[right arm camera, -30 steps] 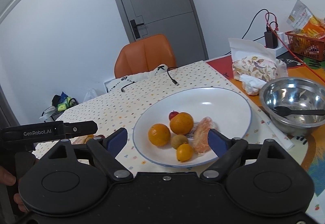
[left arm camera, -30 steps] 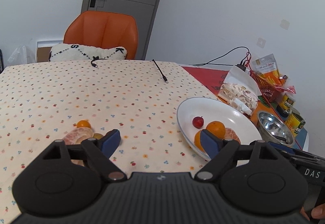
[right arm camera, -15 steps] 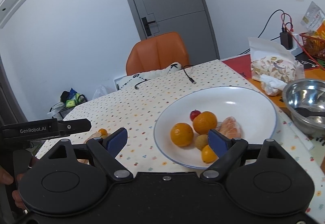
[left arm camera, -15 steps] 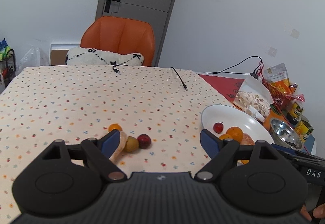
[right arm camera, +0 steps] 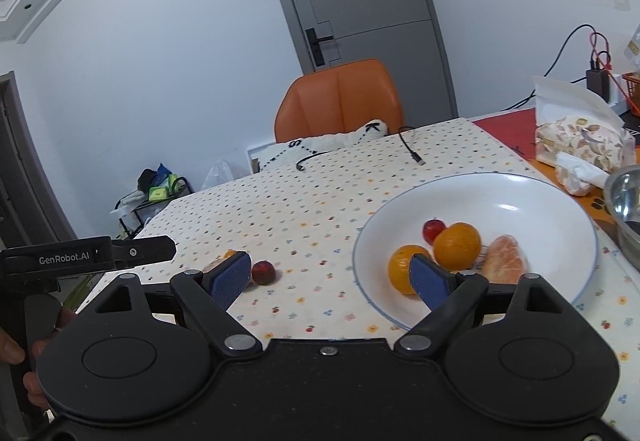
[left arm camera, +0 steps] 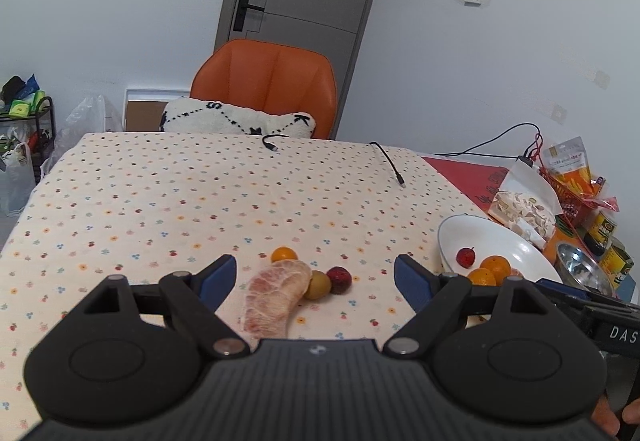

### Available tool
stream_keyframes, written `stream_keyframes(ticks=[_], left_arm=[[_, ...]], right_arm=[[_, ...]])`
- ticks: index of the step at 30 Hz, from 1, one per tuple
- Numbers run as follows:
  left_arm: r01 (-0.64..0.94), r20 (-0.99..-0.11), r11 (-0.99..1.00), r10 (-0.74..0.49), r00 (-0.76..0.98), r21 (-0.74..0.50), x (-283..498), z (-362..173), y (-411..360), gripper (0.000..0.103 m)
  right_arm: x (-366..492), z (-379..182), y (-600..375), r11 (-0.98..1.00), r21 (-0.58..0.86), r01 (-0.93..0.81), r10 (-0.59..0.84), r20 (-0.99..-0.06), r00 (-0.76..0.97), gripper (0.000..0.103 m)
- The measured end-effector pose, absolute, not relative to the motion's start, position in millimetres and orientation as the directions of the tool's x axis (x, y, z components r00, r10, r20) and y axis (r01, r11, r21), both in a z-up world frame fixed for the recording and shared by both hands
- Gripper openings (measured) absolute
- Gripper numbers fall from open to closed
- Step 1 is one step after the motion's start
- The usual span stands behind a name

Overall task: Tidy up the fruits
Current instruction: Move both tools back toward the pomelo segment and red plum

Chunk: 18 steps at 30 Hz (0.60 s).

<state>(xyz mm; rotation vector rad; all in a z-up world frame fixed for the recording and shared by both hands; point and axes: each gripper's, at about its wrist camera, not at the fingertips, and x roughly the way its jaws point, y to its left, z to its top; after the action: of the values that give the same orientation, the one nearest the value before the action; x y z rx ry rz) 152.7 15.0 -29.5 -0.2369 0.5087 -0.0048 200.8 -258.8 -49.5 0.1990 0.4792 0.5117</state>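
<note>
Left gripper (left arm camera: 316, 275) is held level above the table, jaws spread wide, nothing gripped. Right gripper (right arm camera: 330, 277) is likewise held wide apart and empty. Left handle is gripped by a hand (right arm camera: 24, 357); right hand (left arm camera: 614, 419) is seen at frame edge.

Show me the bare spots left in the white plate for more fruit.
The white plate is bare across its far half, behind the red fruit, and along its right side. The near-left part is crowded: two oranges, the peeled segment.
</note>
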Motion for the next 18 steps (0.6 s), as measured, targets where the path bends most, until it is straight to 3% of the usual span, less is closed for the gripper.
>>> stream_keyframes(ticks=[7, 11, 18], left_arm=[[-0.087, -0.483, 0.966, -0.043, 0.875, -0.244, 149, -32, 33, 0.085], [-0.108, -0.490, 0.967, -0.021, 0.872, -0.233, 147, -35, 39, 0.092], [-0.131, -0.512, 0.966, -0.002, 0.859, -0.223, 148, -45, 50, 0.094]], right_arm=[[201, -48, -245, 0.835, 0.302, -0.460, 0.548, -0.380, 0.745, 0.094], [201, -49, -237, 0.827, 0.299, -0.475, 0.560, -0.380, 0.736, 0.099], [201, -51, -223, 0.811, 0.294, -0.506, 0.585, -0.386, 0.714, 0.102]])
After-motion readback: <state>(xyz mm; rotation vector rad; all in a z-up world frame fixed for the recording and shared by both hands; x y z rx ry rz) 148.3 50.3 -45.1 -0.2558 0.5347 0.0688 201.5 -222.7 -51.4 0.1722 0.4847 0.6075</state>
